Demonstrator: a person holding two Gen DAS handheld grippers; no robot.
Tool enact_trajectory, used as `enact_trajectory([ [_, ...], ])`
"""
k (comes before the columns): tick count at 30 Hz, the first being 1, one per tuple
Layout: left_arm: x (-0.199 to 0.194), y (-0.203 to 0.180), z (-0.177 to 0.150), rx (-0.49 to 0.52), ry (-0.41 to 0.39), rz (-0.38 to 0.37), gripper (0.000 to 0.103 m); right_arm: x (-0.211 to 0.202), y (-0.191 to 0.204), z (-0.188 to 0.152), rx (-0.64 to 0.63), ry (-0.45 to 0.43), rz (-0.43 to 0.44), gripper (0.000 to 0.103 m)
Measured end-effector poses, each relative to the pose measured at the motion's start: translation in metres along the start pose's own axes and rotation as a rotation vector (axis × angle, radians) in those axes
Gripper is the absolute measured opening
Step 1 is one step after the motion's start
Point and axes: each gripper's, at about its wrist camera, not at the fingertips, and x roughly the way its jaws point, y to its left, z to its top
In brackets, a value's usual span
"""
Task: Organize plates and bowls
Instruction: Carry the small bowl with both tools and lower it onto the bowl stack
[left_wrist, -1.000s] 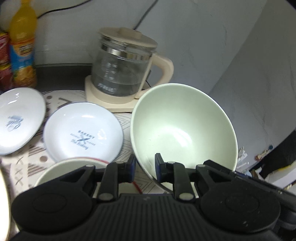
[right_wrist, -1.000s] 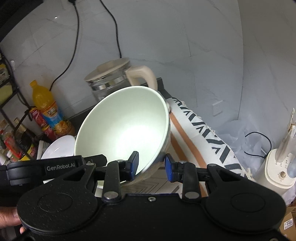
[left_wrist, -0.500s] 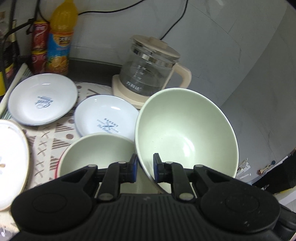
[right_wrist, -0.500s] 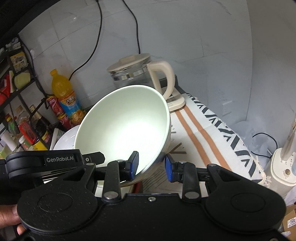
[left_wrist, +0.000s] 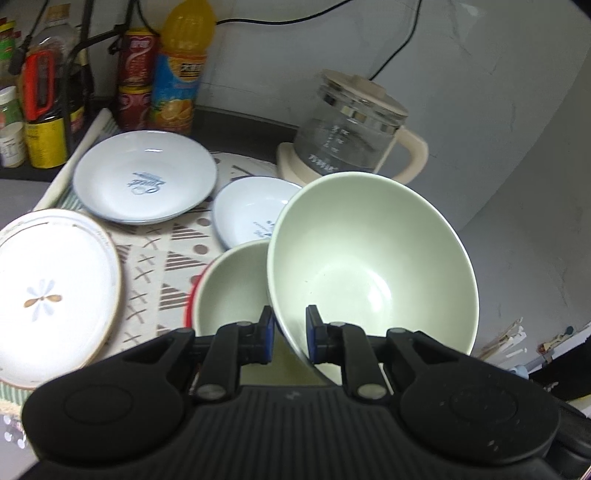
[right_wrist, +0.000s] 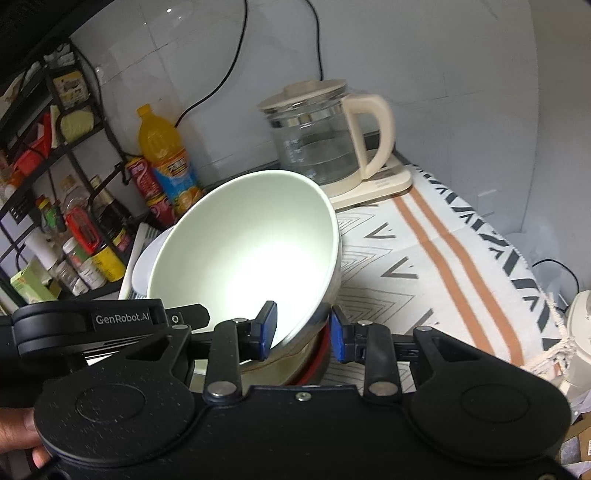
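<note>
text: "GenRobot.AI" on left gripper (right_wrist: 88, 321), "Sweet" on plate (left_wrist: 144, 182) | both claws, right gripper (right_wrist: 302, 330) too, clamped on tilted bowl (left_wrist: 369, 258) | bowl now over red-rimmed bowl (left_wrist: 229, 288), mat's near edge

So the dark countertop (left_wrist: 236, 118) is mostly hidden under a patterned white cloth (left_wrist: 162, 258) with triangles and crosses. On the cloth: a round white plate with a flower print (left_wrist: 48, 284) at 9 o'clock, two pale blue shallow plates (left_wrist: 144, 181) (left_wrist: 247, 210) around 11 and 12, a red-rimmed green bowl (left_wrist: 229, 288) in the middle, and a glass kettle on a cream base (left_wrist: 354, 129) at 1 o'clock.
</note>
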Motion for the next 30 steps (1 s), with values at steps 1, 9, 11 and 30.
enact_trajectory([
  [1, -0.001, 0.003, 0.0, -0.007, 0.0, 0.006, 0.015, 0.001, 0.002, 0.0, -0.003, 0.005, 0.006, 0.03],
  [9, -0.002, 0.018, -0.002, -0.025, 0.022, 0.056, 0.015, 0.012, 0.015, -0.005, -0.02, 0.043, 0.035, 0.03],
  [11, -0.001, 0.021, -0.003, -0.029, 0.031, 0.069, 0.015, 0.015, 0.018, -0.006, -0.023, 0.056, 0.036, 0.03],
  [30, 0.006, 0.02, 0.003, 0.023, 0.039, 0.131, 0.023, 0.026, 0.021, -0.01, -0.035, 0.117, 0.007, 0.041],
])
